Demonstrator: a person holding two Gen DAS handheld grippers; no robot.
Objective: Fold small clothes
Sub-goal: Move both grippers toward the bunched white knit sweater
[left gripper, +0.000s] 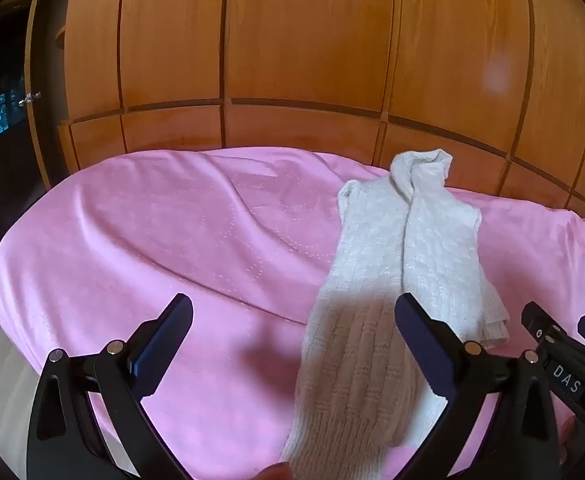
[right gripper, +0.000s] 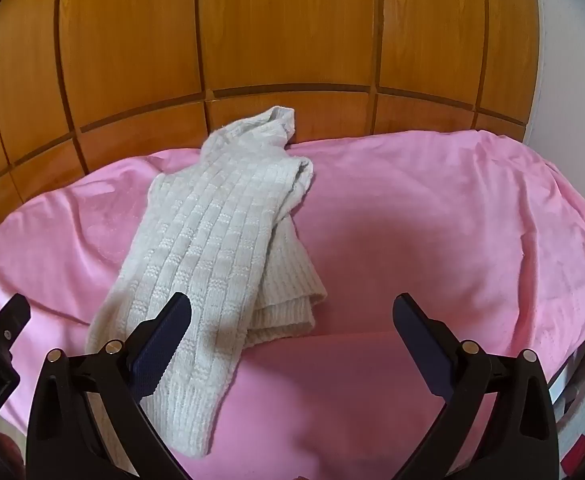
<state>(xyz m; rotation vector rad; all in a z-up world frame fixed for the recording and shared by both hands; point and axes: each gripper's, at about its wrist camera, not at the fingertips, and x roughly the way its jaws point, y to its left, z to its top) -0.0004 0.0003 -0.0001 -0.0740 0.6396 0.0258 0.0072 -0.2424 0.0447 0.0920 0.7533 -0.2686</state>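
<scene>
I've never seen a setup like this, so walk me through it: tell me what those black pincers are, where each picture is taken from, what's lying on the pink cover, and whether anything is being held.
There is no robot here: a person carries a hand-held two-finger gripper in each hand, and each gripper has a wide-angle camera looking forward along its fingers, which bends straight lines. One picture comes from the left gripper, the other from the right gripper. Both stand open and hold nothing.

On the pink blanket lies one cream knitted garment, partly folded lengthwise with layers overlapping. At the right edge of the left view you see part of the other gripper. Behind the bed stands a wooden wardrobe.
</scene>
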